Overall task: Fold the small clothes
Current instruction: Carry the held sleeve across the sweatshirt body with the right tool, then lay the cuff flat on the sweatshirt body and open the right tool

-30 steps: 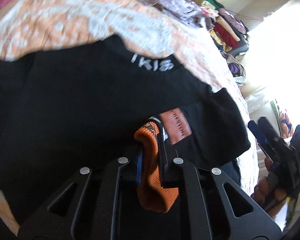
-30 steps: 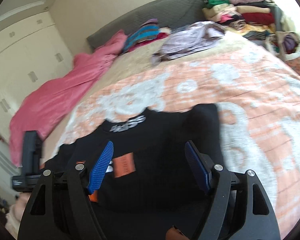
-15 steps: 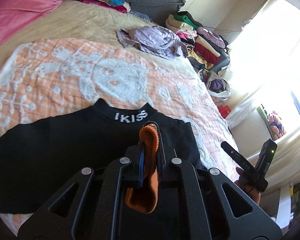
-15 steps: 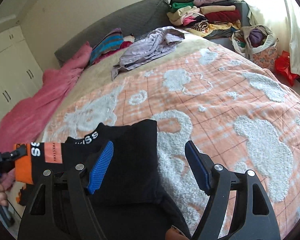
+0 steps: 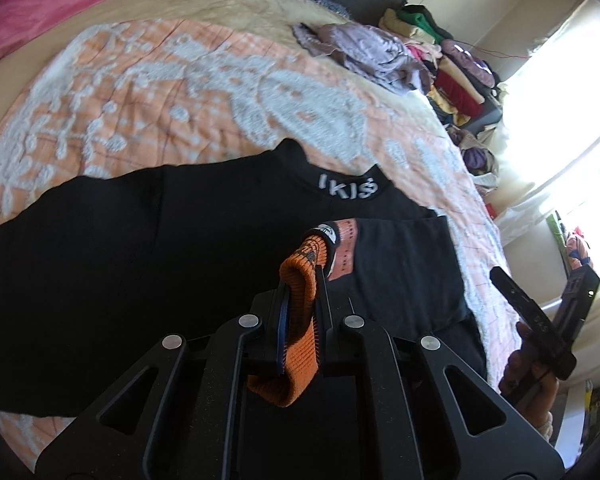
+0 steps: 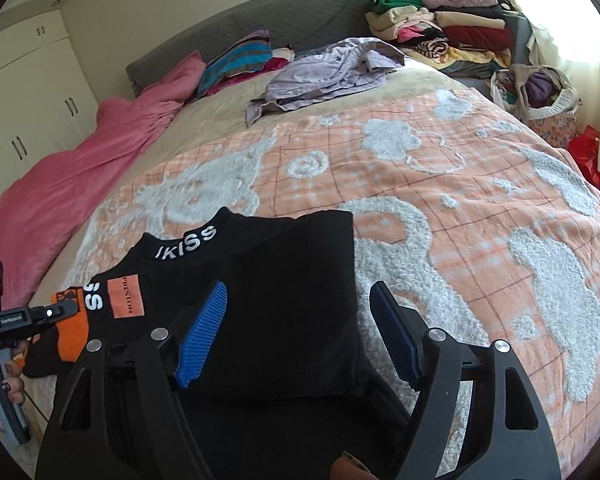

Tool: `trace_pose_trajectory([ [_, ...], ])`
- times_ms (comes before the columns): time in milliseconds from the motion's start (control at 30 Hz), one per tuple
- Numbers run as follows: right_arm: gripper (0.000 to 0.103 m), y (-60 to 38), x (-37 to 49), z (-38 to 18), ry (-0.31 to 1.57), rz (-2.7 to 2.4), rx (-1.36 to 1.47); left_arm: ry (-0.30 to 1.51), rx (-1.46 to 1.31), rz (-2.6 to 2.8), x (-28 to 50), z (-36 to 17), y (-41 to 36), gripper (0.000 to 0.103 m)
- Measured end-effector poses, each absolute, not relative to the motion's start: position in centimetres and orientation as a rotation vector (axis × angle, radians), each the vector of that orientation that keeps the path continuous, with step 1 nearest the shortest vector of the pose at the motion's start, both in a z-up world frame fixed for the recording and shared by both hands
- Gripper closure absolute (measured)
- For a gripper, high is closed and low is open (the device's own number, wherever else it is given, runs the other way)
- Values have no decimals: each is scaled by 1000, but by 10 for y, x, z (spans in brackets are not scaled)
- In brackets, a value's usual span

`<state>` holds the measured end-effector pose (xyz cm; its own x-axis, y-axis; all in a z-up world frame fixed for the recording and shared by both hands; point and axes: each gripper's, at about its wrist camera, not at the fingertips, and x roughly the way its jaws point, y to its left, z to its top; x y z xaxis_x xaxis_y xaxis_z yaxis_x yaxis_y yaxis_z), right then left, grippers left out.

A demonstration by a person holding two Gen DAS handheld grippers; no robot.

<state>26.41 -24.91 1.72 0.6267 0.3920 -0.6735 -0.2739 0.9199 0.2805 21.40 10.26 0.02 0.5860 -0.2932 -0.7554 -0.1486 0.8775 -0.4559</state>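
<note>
A black top (image 5: pixel 148 240) with a white-lettered collar (image 5: pixel 348 192) lies flat on the orange and white bedspread (image 5: pixel 160 92). My left gripper (image 5: pixel 300 304) is shut on the sleeve's orange cuff (image 5: pixel 296 336) and holds it over the body of the top. In the right wrist view the top (image 6: pixel 284 304) has its right side folded in, and the cuff (image 6: pixel 74 332) shows at the left in the left gripper. My right gripper (image 6: pixel 300 324) is open and empty above the folded right side.
A lilac garment (image 6: pixel 332 72) lies crumpled further up the bed. A pink duvet (image 6: pixel 72 168) runs along the left side. Stacked folded clothes (image 6: pixel 452 28) and a bag of clothes (image 6: pixel 540 96) stand at the far right, by the window.
My left gripper has lifted the orange cuff and carried the sleeve across over the black top. My right gripper has stayed open and drawn back over the folded right side.
</note>
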Motion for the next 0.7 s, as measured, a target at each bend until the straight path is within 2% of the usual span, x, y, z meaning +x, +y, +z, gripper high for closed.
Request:
trace_pose_trajectory([
  [200,30,-239,261,16,817,421,137,948,-465,-24,208,-2,109,98],
  [500,30,-215,255,11,840,482,70,897,-282,13,203,15,80,85],
  [700,30,-204,249,6,866,515,21,972,-251,-35,211,-4,64,85],
])
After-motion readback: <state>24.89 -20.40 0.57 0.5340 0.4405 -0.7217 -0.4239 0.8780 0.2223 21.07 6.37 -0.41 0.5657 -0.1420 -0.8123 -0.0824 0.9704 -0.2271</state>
